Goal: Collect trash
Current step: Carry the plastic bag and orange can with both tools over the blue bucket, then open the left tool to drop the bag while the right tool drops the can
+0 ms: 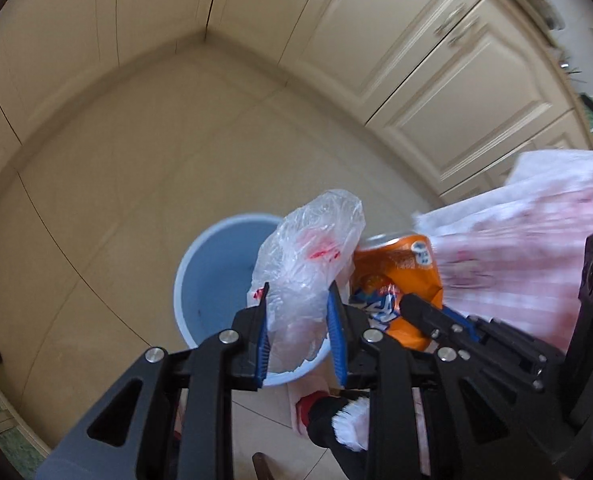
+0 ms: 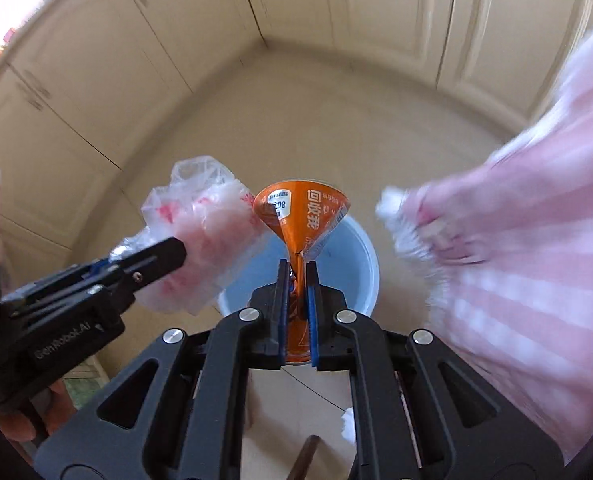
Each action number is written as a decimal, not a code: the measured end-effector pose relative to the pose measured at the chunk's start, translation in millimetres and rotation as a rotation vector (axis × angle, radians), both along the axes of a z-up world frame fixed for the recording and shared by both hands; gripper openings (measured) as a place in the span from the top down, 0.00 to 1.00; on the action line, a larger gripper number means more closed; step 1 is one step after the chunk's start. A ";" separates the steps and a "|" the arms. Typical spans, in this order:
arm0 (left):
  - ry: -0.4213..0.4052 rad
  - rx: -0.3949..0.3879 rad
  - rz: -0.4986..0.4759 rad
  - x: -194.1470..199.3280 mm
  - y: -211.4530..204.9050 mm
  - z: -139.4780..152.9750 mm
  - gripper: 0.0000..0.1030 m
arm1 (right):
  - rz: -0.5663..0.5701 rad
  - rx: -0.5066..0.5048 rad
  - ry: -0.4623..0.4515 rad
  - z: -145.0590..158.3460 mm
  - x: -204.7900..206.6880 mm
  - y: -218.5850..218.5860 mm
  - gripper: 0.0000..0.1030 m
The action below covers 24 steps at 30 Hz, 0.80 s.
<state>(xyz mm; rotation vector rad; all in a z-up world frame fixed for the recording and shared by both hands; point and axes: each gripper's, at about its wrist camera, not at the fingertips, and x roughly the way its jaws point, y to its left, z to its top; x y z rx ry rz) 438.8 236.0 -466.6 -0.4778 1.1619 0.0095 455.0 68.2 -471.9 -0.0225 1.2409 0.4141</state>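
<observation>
Two pieces of trash hang over one blue bin (image 1: 212, 276) on the floor (image 1: 136, 160): a crumpled plastic bag (image 1: 308, 264), and at its 3 o'clock a crushed orange can (image 1: 400, 276). The left hand-held gripper (image 1: 298, 300) is clamped on the bag; the right hand-held gripper (image 2: 297, 276) pinches the flattened can, jaws nearly together. The step looks like the drop: both loads sit above the bin's mouth. Next, I judge, each needs centring over the opening, the can especially, then releasing. Pink striped fabric (image 2: 516, 240) hangs at 3 o'clock; cream cabinets (image 1: 436, 80) stand behind.
</observation>
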 end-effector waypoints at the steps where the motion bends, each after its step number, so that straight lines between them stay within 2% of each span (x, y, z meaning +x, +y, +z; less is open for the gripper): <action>1: 0.039 -0.017 0.005 10.5 2.2 -23.6 0.74 | -0.006 -0.016 0.030 -19.4 7.4 1.5 0.92; 5: 0.145 -0.049 0.021 27.2 7.9 -83.8 0.67 | -0.030 -0.027 0.147 -76.1 30.7 1.9 0.92; 8: 0.214 -0.091 0.056 30.9 13.2 -116.0 0.48 | -0.013 -0.062 0.168 -98.9 40.1 8.2 0.92; 9: 0.242 -0.095 0.077 31.4 16.6 -125.1 0.37 | -0.011 -0.055 0.186 -106.7 43.0 10.7 0.92; 10: 0.282 -0.085 0.086 31.8 17.5 -132.6 0.34 | -0.011 -0.048 0.208 -115.1 45.6 14.3 0.92; 12: 0.335 -0.060 0.099 32.8 19.7 -142.4 0.34 | -0.011 -0.050 0.233 -128.0 48.2 18.0 0.92; 18: 0.360 0.018 0.098 30.2 25.1 -141.8 0.34 | 0.000 -0.076 0.294 -152.3 55.1 30.0 0.92; 24: 0.403 0.044 0.074 36.6 21.7 -147.0 0.34 | -0.016 -0.113 0.312 -166.9 59.0 40.6 0.91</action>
